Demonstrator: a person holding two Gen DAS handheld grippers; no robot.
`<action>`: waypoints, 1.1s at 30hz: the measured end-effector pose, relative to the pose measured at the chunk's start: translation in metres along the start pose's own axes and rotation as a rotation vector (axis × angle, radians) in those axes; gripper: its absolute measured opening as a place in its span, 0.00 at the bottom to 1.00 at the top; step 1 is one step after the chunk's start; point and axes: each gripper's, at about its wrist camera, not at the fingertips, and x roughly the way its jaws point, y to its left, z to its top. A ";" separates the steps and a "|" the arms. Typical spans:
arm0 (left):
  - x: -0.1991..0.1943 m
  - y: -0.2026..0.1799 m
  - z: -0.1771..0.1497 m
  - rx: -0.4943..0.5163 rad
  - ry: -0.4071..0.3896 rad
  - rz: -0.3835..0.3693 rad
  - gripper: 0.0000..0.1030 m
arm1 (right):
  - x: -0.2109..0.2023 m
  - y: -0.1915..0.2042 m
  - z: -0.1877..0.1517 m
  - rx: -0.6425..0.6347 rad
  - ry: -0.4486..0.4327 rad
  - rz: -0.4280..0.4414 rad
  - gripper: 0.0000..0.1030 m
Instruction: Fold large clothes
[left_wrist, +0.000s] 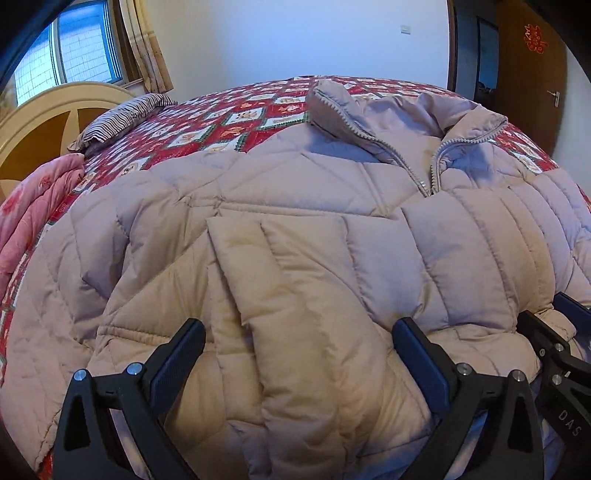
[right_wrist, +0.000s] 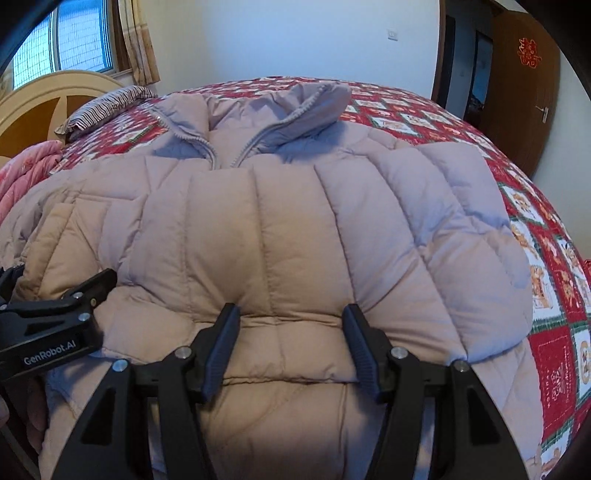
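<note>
A pale pink quilted puffer jacket (left_wrist: 295, 184) (right_wrist: 295, 221) lies front-up on the bed, zipped, with its collar (left_wrist: 406, 122) at the far side. Both sleeves are folded across its chest. My left gripper (left_wrist: 295, 328) stands wide open over the near end of one folded sleeve (left_wrist: 288, 280), fingers on either side and not pressing it. My right gripper (right_wrist: 291, 317) is open too, its fingers straddling the other folded sleeve (right_wrist: 277, 251) near the hem. The two grippers sit side by side; the right gripper (left_wrist: 550, 317) shows at the left view's edge, the left gripper (right_wrist: 55, 277) at the right view's edge.
The bed carries a red patterned quilt (left_wrist: 221, 118) (right_wrist: 554, 295). A striped pillow (left_wrist: 122, 118) and a pink blanket (left_wrist: 33, 221) lie at the left by the headboard (left_wrist: 37, 122). A wooden door (left_wrist: 532, 74) stands at the far right. A hand (right_wrist: 33, 417) shows at the lower left.
</note>
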 end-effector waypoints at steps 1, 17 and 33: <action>-0.004 0.002 0.002 -0.003 -0.004 -0.007 0.99 | 0.000 0.001 0.000 -0.005 0.001 -0.005 0.60; -0.144 0.317 -0.134 -0.401 -0.098 0.444 0.99 | -0.119 -0.013 -0.060 -0.064 -0.145 0.032 0.97; -0.142 0.326 -0.155 -0.488 -0.061 0.202 0.08 | -0.184 0.034 -0.083 -0.219 -0.316 0.013 0.97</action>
